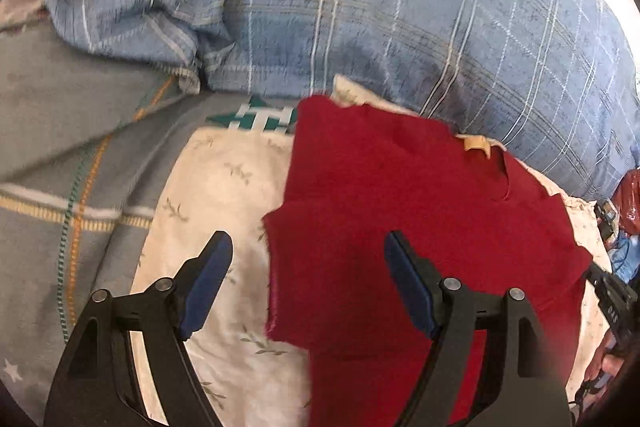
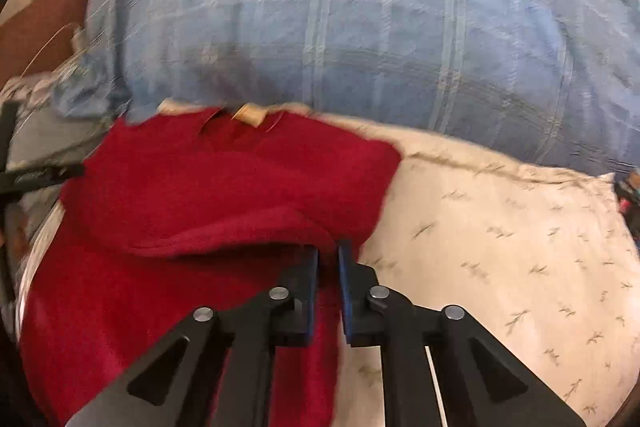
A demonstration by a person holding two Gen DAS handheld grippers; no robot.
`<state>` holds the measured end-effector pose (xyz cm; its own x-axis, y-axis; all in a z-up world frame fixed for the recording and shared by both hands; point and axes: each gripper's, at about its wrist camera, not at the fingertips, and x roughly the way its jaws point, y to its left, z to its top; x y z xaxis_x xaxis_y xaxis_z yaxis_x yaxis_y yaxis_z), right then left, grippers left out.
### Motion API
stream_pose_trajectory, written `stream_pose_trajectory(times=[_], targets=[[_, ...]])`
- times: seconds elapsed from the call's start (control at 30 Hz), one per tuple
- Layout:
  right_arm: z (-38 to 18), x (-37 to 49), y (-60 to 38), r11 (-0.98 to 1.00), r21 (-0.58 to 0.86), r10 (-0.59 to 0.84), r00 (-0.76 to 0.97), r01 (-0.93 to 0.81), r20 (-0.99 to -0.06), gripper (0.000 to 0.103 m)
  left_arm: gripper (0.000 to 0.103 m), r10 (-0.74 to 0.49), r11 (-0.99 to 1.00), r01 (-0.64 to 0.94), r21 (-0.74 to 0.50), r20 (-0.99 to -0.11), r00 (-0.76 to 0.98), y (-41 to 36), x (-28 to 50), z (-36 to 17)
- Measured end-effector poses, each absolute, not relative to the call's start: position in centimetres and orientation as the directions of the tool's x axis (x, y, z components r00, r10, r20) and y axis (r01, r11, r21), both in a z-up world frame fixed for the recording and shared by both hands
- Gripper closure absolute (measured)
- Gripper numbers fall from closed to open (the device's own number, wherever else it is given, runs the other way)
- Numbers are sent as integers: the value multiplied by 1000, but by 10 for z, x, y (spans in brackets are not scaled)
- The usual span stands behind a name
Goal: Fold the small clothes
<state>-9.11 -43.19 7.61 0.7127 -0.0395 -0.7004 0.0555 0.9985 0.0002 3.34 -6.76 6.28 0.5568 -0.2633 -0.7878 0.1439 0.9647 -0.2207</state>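
A small dark red garment (image 1: 400, 211) lies on a white leaf-print pillow (image 1: 224, 211), its neck opening with a tan label (image 1: 474, 143) toward the far side. Its left side is folded over itself. My left gripper (image 1: 308, 247) is open and empty, hovering above the garment's left edge. In the right wrist view the red garment (image 2: 224, 187) covers the left half of the pillow (image 2: 500, 247). My right gripper (image 2: 329, 251) is shut on the garment's right edge and holds a fold of it lifted. The right gripper also shows in the left wrist view at the far right (image 1: 612, 295).
A big blue plaid pillow (image 1: 400, 7) with a round green emblem lies behind the white pillow. A crumpled blue plaid cloth (image 1: 120, 15) sits at the back left. A grey plaid bedsheet (image 1: 60, 147) spreads to the left.
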Motion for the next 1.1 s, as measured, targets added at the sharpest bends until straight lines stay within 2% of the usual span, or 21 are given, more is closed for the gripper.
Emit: stream_pose_trajectory(times=[0.1, 0.17, 0.2, 0.27, 0.33, 0.5, 0.53, 0.63, 0.73, 0.77, 0.9, 1.03, 1.1], targets=[[83, -112, -451, 994, 28, -61, 731, 108, -679, 96, 25, -268, 964, 162, -213, -766, 584, -71, 31, 70], [65, -122, -463, 988, 9, -98, 679, 152, -728, 97, 25, -246, 969, 169, -180, -771, 588, -76, 31, 66], [55, -123, -467, 988, 13, -91, 648, 155, -756, 103, 25, -238, 971, 171, -169, -781, 578, -78, 32, 62], [44, -132, -473, 985, -13, -116, 601, 173, -791, 103, 25, -240, 970, 167, -176, -803, 545, -78, 33, 55], [54, -142, -479, 984, 22, -94, 619, 177, -780, 98, 25, -260, 965, 161, -205, -795, 548, -72, 29, 55], [101, -139, -474, 985, 67, -75, 738, 161, -671, 68, 25, -241, 970, 151, -188, -769, 592, -61, 26, 69], [105, -132, -467, 987, 75, -58, 756, 140, -652, 65, 25, -243, 970, 146, -194, -766, 595, -59, 26, 71], [98, -100, -452, 992, 90, -10, 758, 91, -652, 68, 25, -258, 966, 149, -211, -770, 584, -57, 24, 72], [55, -73, -445, 990, 0, -92, 645, 141, -758, 69, 25, -265, 964, 167, -206, -775, 574, -55, 15, 67], [45, -72, -446, 989, 10, -87, 629, 148, -772, 69, 25, -264, 964, 173, -200, -777, 572, -54, 13, 66], [70, -81, -440, 981, 72, -70, 680, 179, -730, 62, 25, -259, 963, 215, -164, -793, 552, -57, 2, 55], [88, -77, -406, 986, 160, 83, 715, 41, -694, 53, 25, -312, 946, 258, -198, -779, 544, -60, -12, 58], [88, -77, -390, 990, 141, 94, 715, 6, -693, 52, 25, -324, 942, 260, -212, -775, 543, -63, -13, 58]])
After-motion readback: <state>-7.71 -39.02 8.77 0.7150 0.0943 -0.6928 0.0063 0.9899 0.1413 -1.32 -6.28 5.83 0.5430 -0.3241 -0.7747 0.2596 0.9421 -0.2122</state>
